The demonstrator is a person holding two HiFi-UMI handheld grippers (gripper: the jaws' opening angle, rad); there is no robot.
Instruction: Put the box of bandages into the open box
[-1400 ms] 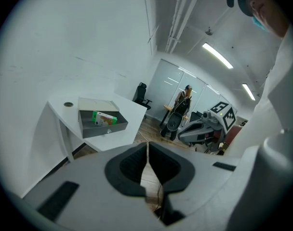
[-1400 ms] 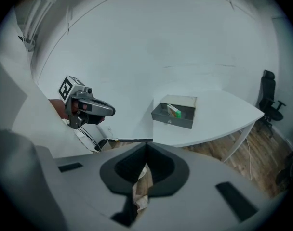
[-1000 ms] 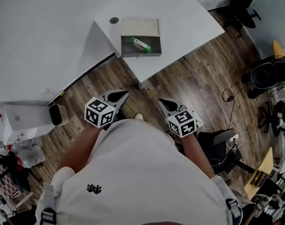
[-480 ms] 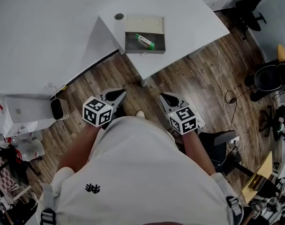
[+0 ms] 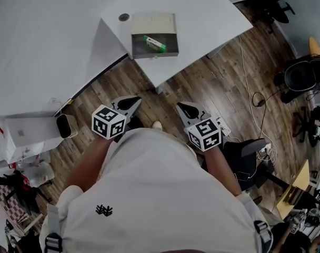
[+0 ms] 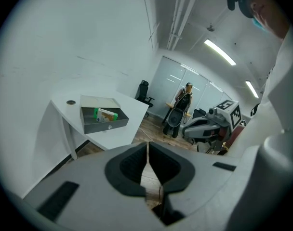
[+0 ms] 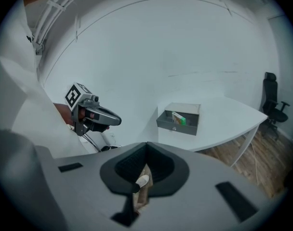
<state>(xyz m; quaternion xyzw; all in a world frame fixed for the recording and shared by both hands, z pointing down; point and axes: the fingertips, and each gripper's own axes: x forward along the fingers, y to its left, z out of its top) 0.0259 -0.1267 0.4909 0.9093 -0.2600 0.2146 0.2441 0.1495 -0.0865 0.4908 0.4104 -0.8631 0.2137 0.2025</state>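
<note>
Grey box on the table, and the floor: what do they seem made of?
Grey box: probably painted metal, matte; thin straight walls and a small round lock-like fitting in front. Floor: wood or wood-look laminate; brown planks with visible grain.

Layout seen from the head view: the open box (image 5: 155, 54) stands on the surface (image 5: 207, 20) near its front edge; the box of bandages (image 5: 155, 43) lies inside it. Left gripper (image 5: 133, 100) and right gripper (image 5: 180, 107) hang side by side over the floor (image 5: 202, 83), well apart from the surface.
</note>
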